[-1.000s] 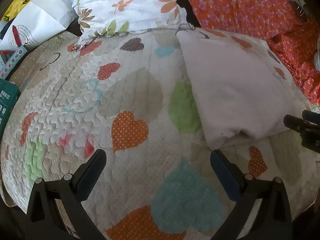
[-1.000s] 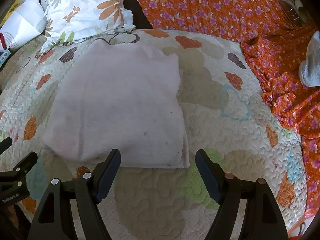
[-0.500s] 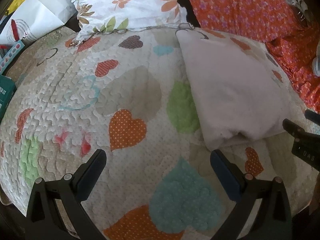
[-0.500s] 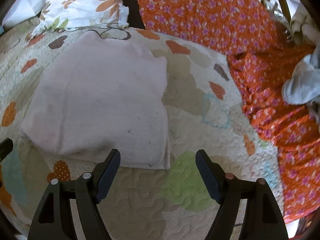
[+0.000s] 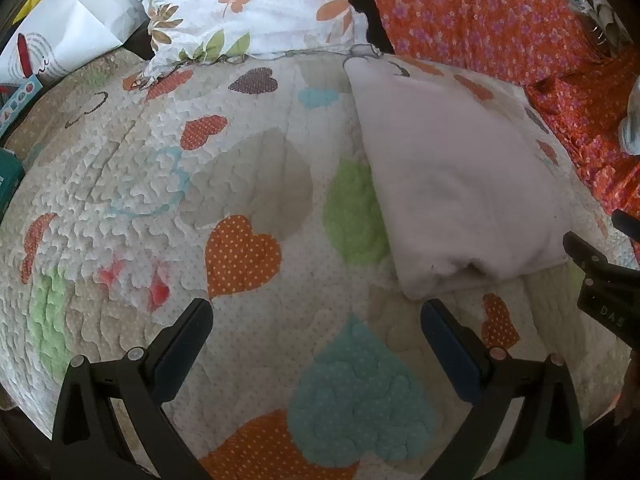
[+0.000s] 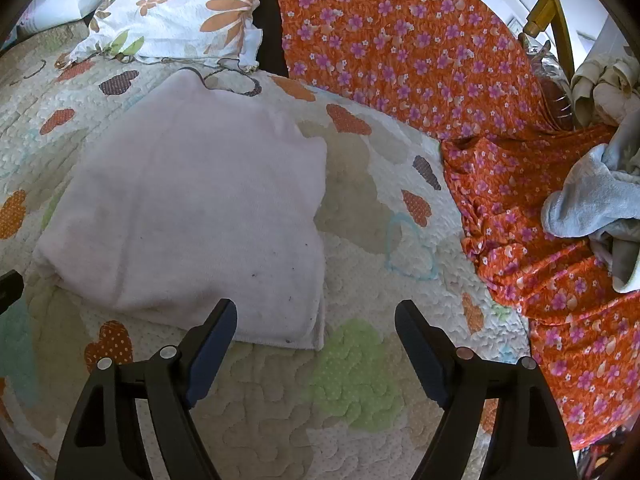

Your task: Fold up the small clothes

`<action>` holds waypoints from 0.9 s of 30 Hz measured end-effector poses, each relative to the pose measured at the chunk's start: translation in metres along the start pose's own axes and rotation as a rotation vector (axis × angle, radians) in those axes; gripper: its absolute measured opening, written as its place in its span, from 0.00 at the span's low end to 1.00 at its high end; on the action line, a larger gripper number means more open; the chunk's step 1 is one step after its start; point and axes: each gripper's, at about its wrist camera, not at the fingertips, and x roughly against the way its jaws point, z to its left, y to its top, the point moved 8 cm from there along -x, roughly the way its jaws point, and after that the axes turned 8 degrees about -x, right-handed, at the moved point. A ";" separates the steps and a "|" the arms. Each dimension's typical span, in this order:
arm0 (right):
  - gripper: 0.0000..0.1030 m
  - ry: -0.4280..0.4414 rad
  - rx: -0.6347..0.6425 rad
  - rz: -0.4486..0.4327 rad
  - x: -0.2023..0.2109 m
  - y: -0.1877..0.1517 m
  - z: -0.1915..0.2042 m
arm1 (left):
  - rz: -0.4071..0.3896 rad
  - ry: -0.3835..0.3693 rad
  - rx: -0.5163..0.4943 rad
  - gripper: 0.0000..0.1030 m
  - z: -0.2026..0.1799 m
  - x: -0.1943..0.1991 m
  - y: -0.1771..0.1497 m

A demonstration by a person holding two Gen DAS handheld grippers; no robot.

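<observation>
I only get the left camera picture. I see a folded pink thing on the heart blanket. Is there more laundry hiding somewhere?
Observer: Yes. The right camera shows a crumpled light blue garment lying on the orange flowered cloth, far to the right.
Operator: Is the right gripper holding anything?
Observer: No. The right gripper is open and empty, just in front of the folded pink cloth.
Operator: Is the pink thing folded neatly on the side I can't see?
Observer: Mostly. Its near right corner shows stacked layer edges, and small dark specks dot the top.
</observation>
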 end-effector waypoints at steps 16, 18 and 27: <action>0.83 -0.012 0.022 -0.004 -0.001 -0.002 0.003 | 0.006 -0.001 0.012 1.00 0.000 -0.002 -0.001; 0.83 -0.013 0.024 -0.003 -0.001 -0.002 0.002 | 0.008 -0.002 0.012 1.00 0.000 -0.002 -0.001; 0.84 -0.012 0.028 -0.001 -0.002 -0.003 0.002 | 0.019 -0.010 0.017 1.00 0.000 -0.004 -0.002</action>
